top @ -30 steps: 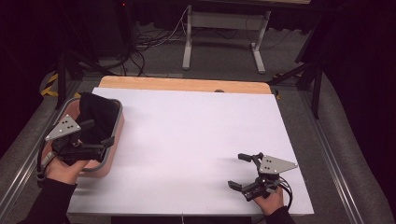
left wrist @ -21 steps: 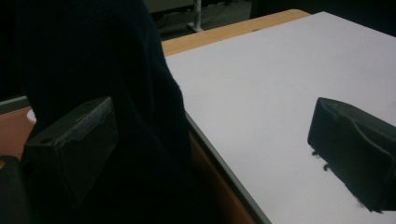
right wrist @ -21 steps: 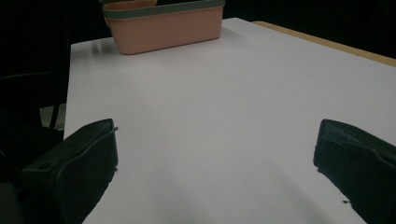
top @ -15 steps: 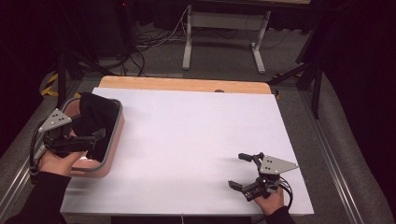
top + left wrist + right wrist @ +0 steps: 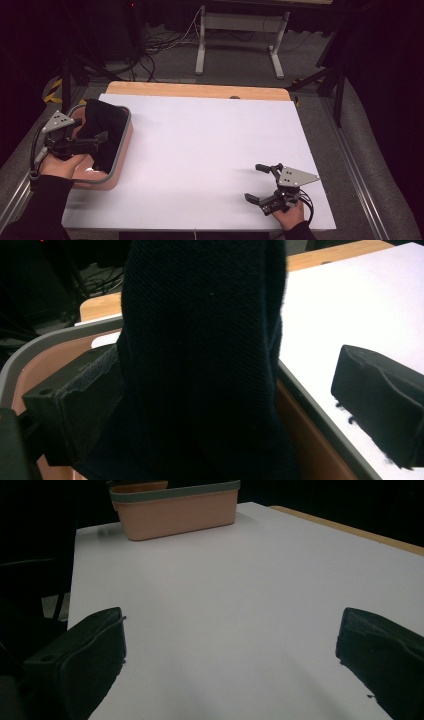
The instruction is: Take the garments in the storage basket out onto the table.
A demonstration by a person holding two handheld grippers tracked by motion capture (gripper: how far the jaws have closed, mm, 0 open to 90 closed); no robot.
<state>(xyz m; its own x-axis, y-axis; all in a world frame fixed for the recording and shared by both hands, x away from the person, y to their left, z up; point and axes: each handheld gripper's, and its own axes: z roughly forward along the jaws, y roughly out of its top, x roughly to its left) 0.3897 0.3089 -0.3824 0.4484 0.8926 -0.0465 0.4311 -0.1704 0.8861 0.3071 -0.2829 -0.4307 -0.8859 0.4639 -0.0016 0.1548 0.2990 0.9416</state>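
Note:
A black cloth (image 5: 106, 126) lies heaped in the salmon basket (image 5: 121, 150) with the grey rim at the table's left edge. My left gripper (image 5: 94, 142) reaches over the basket from the left, jaws wide apart. In the left gripper view the black cloth (image 5: 200, 360) stands up between the jaws, lying against the left one and apart from the right one. My right gripper (image 5: 256, 183) rests open near the table's front right, with nothing between its fingers. In the right gripper view the basket (image 5: 175, 505) sits far across the white surface.
The white table top (image 5: 210, 145) has a wooden strip (image 5: 195, 90) along its far edge. Beyond it, the floor holds cables and a metal table frame (image 5: 240, 45). Grey rails run along both sides of the table.
The left hand and its gripper have pulled back to the left and slightly farther away along the basket. The right gripper has not moved.

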